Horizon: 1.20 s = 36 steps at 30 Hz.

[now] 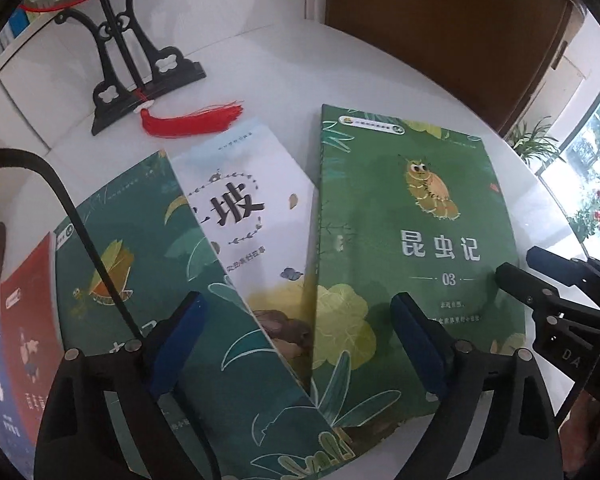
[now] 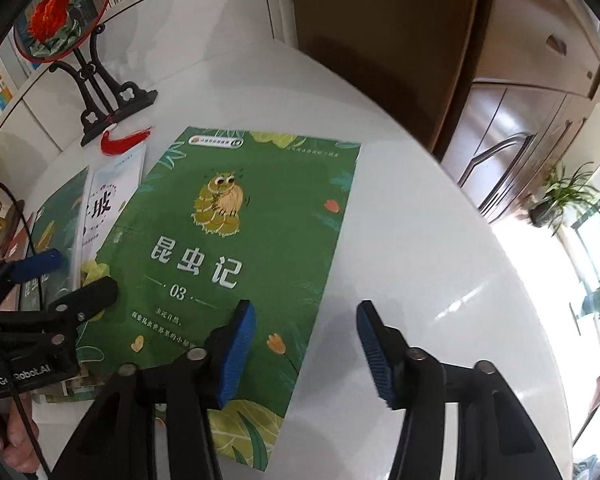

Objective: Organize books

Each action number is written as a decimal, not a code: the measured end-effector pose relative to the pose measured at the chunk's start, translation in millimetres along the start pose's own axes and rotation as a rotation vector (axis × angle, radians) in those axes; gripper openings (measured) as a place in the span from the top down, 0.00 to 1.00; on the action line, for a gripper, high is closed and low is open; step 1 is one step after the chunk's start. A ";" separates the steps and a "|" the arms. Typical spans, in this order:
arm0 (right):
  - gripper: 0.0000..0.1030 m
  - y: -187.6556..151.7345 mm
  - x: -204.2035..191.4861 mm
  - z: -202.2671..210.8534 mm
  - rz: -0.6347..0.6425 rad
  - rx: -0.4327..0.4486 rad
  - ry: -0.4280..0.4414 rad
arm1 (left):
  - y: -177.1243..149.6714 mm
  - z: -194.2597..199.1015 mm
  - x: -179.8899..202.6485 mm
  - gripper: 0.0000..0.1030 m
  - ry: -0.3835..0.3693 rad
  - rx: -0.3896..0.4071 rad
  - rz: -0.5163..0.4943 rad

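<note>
The green book [image 2: 236,248], the one with the caterpillar cover, lies flat on the white tabletop [image 2: 400,208], its long axis running away from the person toward the far edge. It is the rightmost of a loose fan: its left edge overlaps a white book [image 1: 256,216], which is itself partly under a teal book [image 1: 148,248], with a red book [image 1: 28,320] toward the left edge.

The right gripper [image 2: 306,344] hangs over the green book's near right edge, one jaw above the cover, the other above bare tabletop, so the edge lies between them. The jaws are parted and grip nothing. The left gripper [image 1: 300,340] hovers over the seam where teal, white and green meet, jaws likewise released and empty.

The right hand looks nearer to a clean grasp. To the right the tabletop is bare, giving room to slide or lift; a fan stand [image 1: 140,64] and its red tassel [image 1: 192,120] crowd the far left corner.
</note>
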State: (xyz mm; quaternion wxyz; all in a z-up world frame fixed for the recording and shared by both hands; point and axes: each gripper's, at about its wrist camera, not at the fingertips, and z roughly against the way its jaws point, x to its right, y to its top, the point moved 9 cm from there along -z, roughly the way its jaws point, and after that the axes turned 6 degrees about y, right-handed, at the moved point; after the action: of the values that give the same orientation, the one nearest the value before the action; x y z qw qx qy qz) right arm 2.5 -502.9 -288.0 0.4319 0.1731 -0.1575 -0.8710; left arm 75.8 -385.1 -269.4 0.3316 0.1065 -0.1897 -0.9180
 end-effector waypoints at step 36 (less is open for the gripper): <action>0.75 4.2 -33.7 -2.1 -0.043 -0.006 0.331 | 5.3 35.9 53.5 0.40 -0.405 0.005 0.129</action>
State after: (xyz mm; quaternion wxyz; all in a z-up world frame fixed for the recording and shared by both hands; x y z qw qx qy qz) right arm 25.5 -478.5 -282.4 0.4337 0.3160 -0.0779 -0.8402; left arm 26.7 -413.6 -238.4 0.3446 -0.0918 -0.2613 -0.8970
